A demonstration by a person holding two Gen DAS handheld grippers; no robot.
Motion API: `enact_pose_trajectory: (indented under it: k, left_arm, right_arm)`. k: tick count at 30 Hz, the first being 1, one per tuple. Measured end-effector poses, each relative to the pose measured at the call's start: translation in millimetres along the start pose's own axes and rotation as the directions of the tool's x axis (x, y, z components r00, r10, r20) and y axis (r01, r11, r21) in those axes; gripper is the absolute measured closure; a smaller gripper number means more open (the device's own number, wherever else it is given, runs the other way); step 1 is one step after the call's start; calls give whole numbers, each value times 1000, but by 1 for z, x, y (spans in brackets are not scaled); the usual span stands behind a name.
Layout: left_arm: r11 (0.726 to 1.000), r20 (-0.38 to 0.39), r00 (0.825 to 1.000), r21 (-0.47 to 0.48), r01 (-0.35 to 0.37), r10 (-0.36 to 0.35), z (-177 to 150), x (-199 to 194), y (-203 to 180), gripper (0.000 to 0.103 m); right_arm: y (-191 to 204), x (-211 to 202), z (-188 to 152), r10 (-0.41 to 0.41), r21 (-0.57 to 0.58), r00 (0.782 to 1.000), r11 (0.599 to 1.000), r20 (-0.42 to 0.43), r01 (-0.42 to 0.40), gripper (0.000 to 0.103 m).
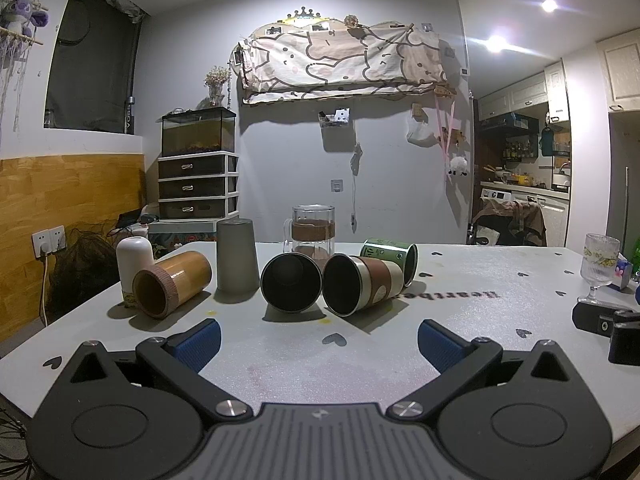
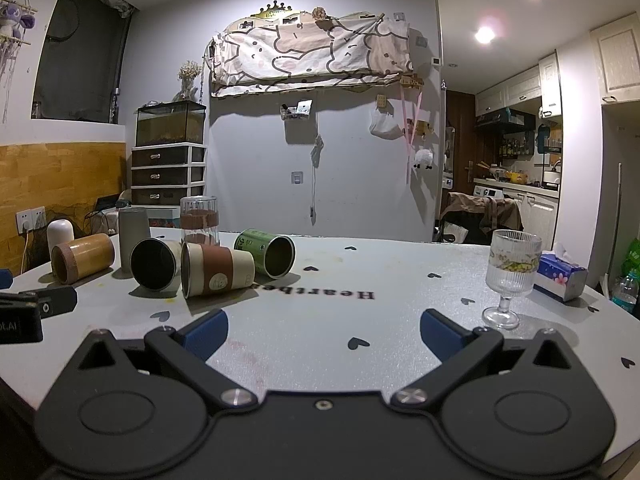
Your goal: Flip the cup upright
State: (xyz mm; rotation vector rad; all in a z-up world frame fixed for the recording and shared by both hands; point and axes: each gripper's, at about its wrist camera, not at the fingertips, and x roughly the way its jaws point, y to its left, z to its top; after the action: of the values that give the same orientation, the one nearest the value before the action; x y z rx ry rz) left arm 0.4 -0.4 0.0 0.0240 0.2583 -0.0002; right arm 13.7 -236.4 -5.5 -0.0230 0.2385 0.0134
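Several cups lie on their sides on the grey table (image 1: 460, 292): a bamboo cup (image 1: 172, 283) (image 2: 82, 257), a dark-mouthed cup (image 1: 291, 282) (image 2: 155, 264), a cream cup with a brown sleeve (image 1: 362, 283) (image 2: 218, 269) and a green cup (image 1: 394, 258) (image 2: 266, 253). My left gripper (image 1: 319, 342) is open and empty, just in front of the dark-mouthed cup. My right gripper (image 2: 324, 334) is open and empty, right of the cups and nearer than them.
A grey cup (image 1: 237, 255) and a white cup (image 1: 134, 258) stand mouth down behind the row. A glass mug (image 1: 313, 234) stands at the back. A stemmed glass (image 2: 512, 276) and a tissue pack (image 2: 562, 274) stand at the right. The other gripper shows at each view's edge (image 1: 608, 326) (image 2: 28, 308).
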Motion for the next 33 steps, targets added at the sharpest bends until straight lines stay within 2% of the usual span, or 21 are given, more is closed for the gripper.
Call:
enact_pose_trajectory:
  k: [33]
  left_arm:
    - [1000,-4,1000,1,-1,1,-6,0,-11,0]
  right_arm:
    - [0,-2,2,0,-1,1000,1000,-3,0,0]
